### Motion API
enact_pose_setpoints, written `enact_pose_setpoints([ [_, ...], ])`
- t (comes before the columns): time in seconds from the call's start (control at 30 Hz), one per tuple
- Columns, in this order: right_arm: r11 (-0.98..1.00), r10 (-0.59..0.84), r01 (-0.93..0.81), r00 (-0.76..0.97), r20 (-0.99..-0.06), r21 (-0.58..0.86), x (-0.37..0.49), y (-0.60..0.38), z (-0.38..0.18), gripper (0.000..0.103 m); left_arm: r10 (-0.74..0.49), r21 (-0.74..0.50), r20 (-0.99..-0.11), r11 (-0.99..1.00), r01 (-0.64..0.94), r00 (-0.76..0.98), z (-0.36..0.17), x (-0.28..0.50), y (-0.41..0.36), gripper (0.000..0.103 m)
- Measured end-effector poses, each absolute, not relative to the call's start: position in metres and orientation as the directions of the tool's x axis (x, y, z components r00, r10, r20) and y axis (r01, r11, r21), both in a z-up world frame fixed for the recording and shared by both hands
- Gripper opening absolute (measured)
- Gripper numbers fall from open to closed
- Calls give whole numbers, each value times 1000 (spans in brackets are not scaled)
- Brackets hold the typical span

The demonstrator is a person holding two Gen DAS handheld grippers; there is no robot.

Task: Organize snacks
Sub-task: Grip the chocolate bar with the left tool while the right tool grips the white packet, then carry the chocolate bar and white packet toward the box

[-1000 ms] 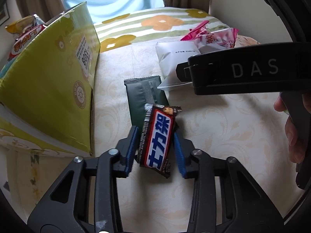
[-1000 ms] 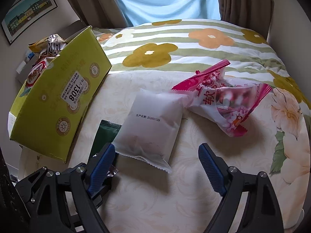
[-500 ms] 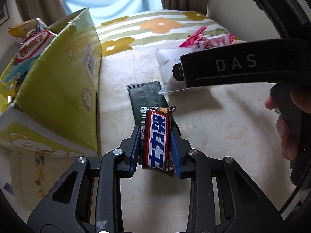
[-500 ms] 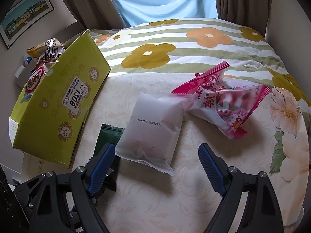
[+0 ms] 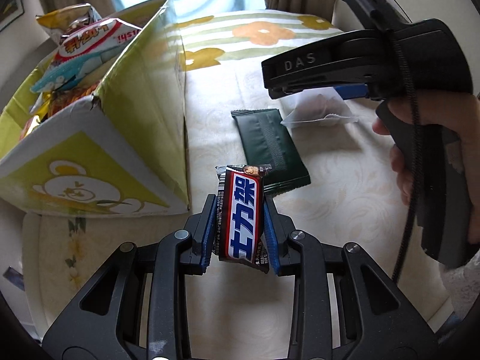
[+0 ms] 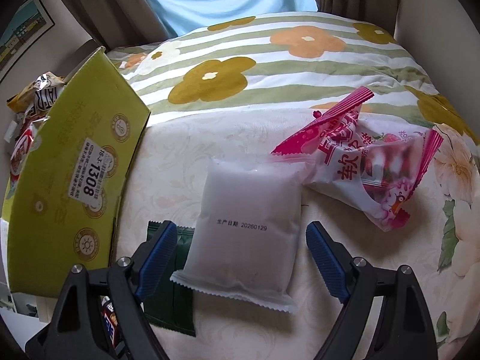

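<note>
I am holding the chocolate bar (image 5: 241,220) clenched upright between my left gripper (image 5: 240,234) pads, lifted off the bedcover just right of the green cardboard box (image 5: 99,138), whose open top is already holding chip bags (image 5: 90,42). To drop it in cleanly I am judging I need to clear the box's near wall before letting go. My right gripper (image 6: 240,258) is hanging released, straddling the white pouch (image 6: 249,225) farther right of the box, beside the dark green packet (image 5: 270,147) and pink candy bag (image 6: 369,162).

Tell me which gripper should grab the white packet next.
Right. The right gripper is open with the white packet between its fingers, while the left gripper is shut on the chocolate bar.
</note>
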State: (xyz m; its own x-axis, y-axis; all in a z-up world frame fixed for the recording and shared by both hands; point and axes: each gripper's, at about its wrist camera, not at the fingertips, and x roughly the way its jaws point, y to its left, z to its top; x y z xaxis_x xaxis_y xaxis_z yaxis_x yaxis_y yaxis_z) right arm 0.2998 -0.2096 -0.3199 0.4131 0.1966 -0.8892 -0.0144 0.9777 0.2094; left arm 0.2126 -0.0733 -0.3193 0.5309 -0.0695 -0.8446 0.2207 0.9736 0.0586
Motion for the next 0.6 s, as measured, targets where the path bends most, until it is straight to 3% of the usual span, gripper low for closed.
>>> enact_pose_setpoints([
  [0.1, 984, 161, -2, 433, -887, 178, 303, -205, -322, 83, -65, 59, -844, 975, 214, 532, -321, 216, -74, 26],
  [0.13, 986, 152, 1, 434, -888, 169, 304, -205, -323, 74, -65, 58, -844, 976, 210, 532, -321, 217, -73, 26],
  [0.23, 992, 113, -4, 449, -886, 124, 303, -204, -324, 63, -65, 53, -845, 978, 204, 531, -323, 215, -73, 26],
  [0.6, 984, 174, -51, 449, -876, 170, 291, -215, -307, 58, -61, 54, -839, 980, 194, 541, -312, 212, -75, 26],
])
